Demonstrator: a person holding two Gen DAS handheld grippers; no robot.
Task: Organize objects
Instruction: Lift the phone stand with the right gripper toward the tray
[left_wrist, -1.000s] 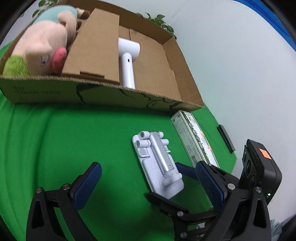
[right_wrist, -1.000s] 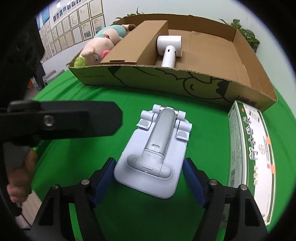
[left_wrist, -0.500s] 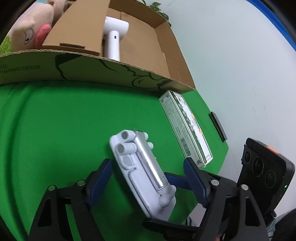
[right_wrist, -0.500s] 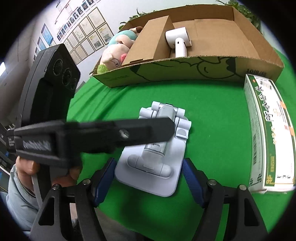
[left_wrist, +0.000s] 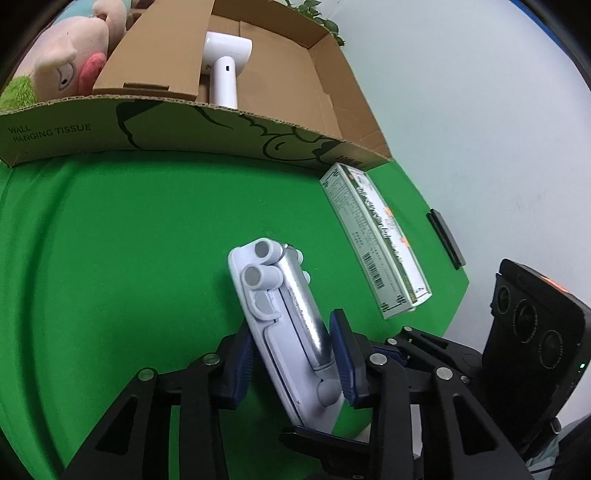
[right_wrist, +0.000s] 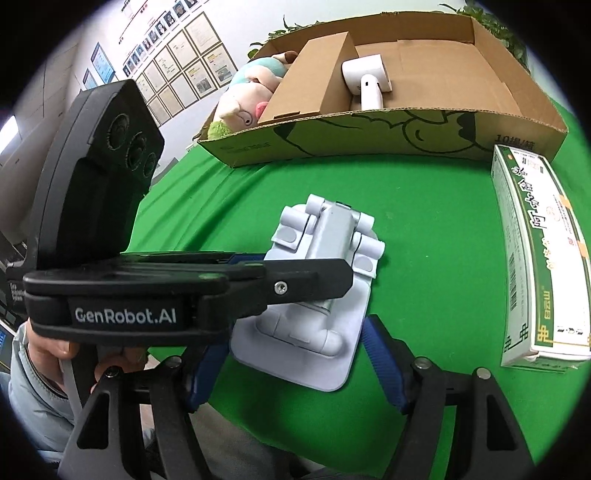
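White phone stand (left_wrist: 291, 332) clamped between left fingers (left_wrist: 343, 360); right fingers (right_wrist: 380, 354) spread wide.

Both grippers are black plastic frames with silver screws and ribbed blue fingers (left_wrist: 341, 354). One body reads "GenRobot.AI" in white. Bare hand (right_wrist: 55, 345), pale-blue sleeve.

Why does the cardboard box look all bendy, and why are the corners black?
Both wrist views use a fisheye lens: in the left wrist view the cardboard box edge bows; in the right wrist view the medicine carton curves too. The black corners are the lens rim. Everything looks sharp, with soft light and faint shadows.
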